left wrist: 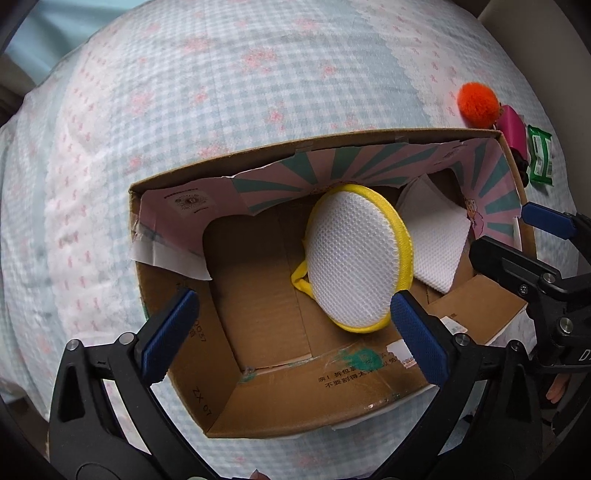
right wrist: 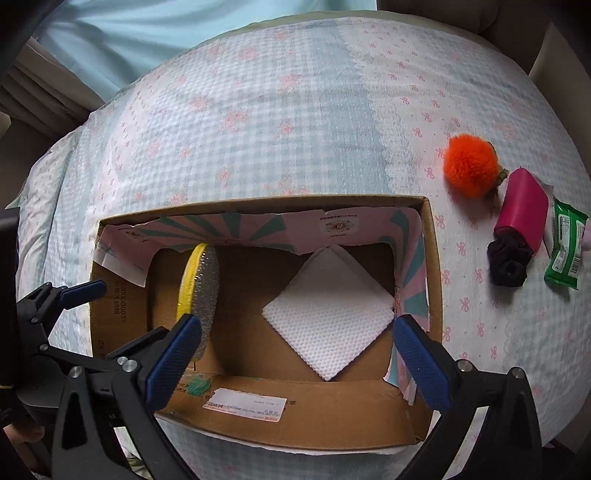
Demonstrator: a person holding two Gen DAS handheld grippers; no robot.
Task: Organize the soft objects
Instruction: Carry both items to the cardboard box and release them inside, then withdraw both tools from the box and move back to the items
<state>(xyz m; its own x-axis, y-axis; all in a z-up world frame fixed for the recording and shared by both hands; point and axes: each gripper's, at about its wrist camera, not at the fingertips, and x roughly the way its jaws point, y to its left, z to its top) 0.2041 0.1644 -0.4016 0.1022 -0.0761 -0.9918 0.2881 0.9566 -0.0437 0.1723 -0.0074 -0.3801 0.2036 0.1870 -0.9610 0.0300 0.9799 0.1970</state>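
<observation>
Left gripper [left wrist: 291, 332] fingers wide, empty | right gripper [right wrist: 295, 350] wide | sponge [left wrist: 354, 258] seemingly upright in box [left wrist: 295, 417] | napkin [right wrist: 328, 314] flat

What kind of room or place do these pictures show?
Most likely a bedroom at home: the cardboard box sits on a quilted bedspread with a pink bow print, pale blue fabric, perhaps a curtain, hangs behind, and an orange pompom lies nearby.

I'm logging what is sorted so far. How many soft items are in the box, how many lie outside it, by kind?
In the cardboard box:
yellow-rimmed sponge: 1
white cloth: 1
Outside:
orange pompom: 1
pink pouch: 1
dark scrunchie: 1
green wipes packet: 1
Total: 6
</observation>
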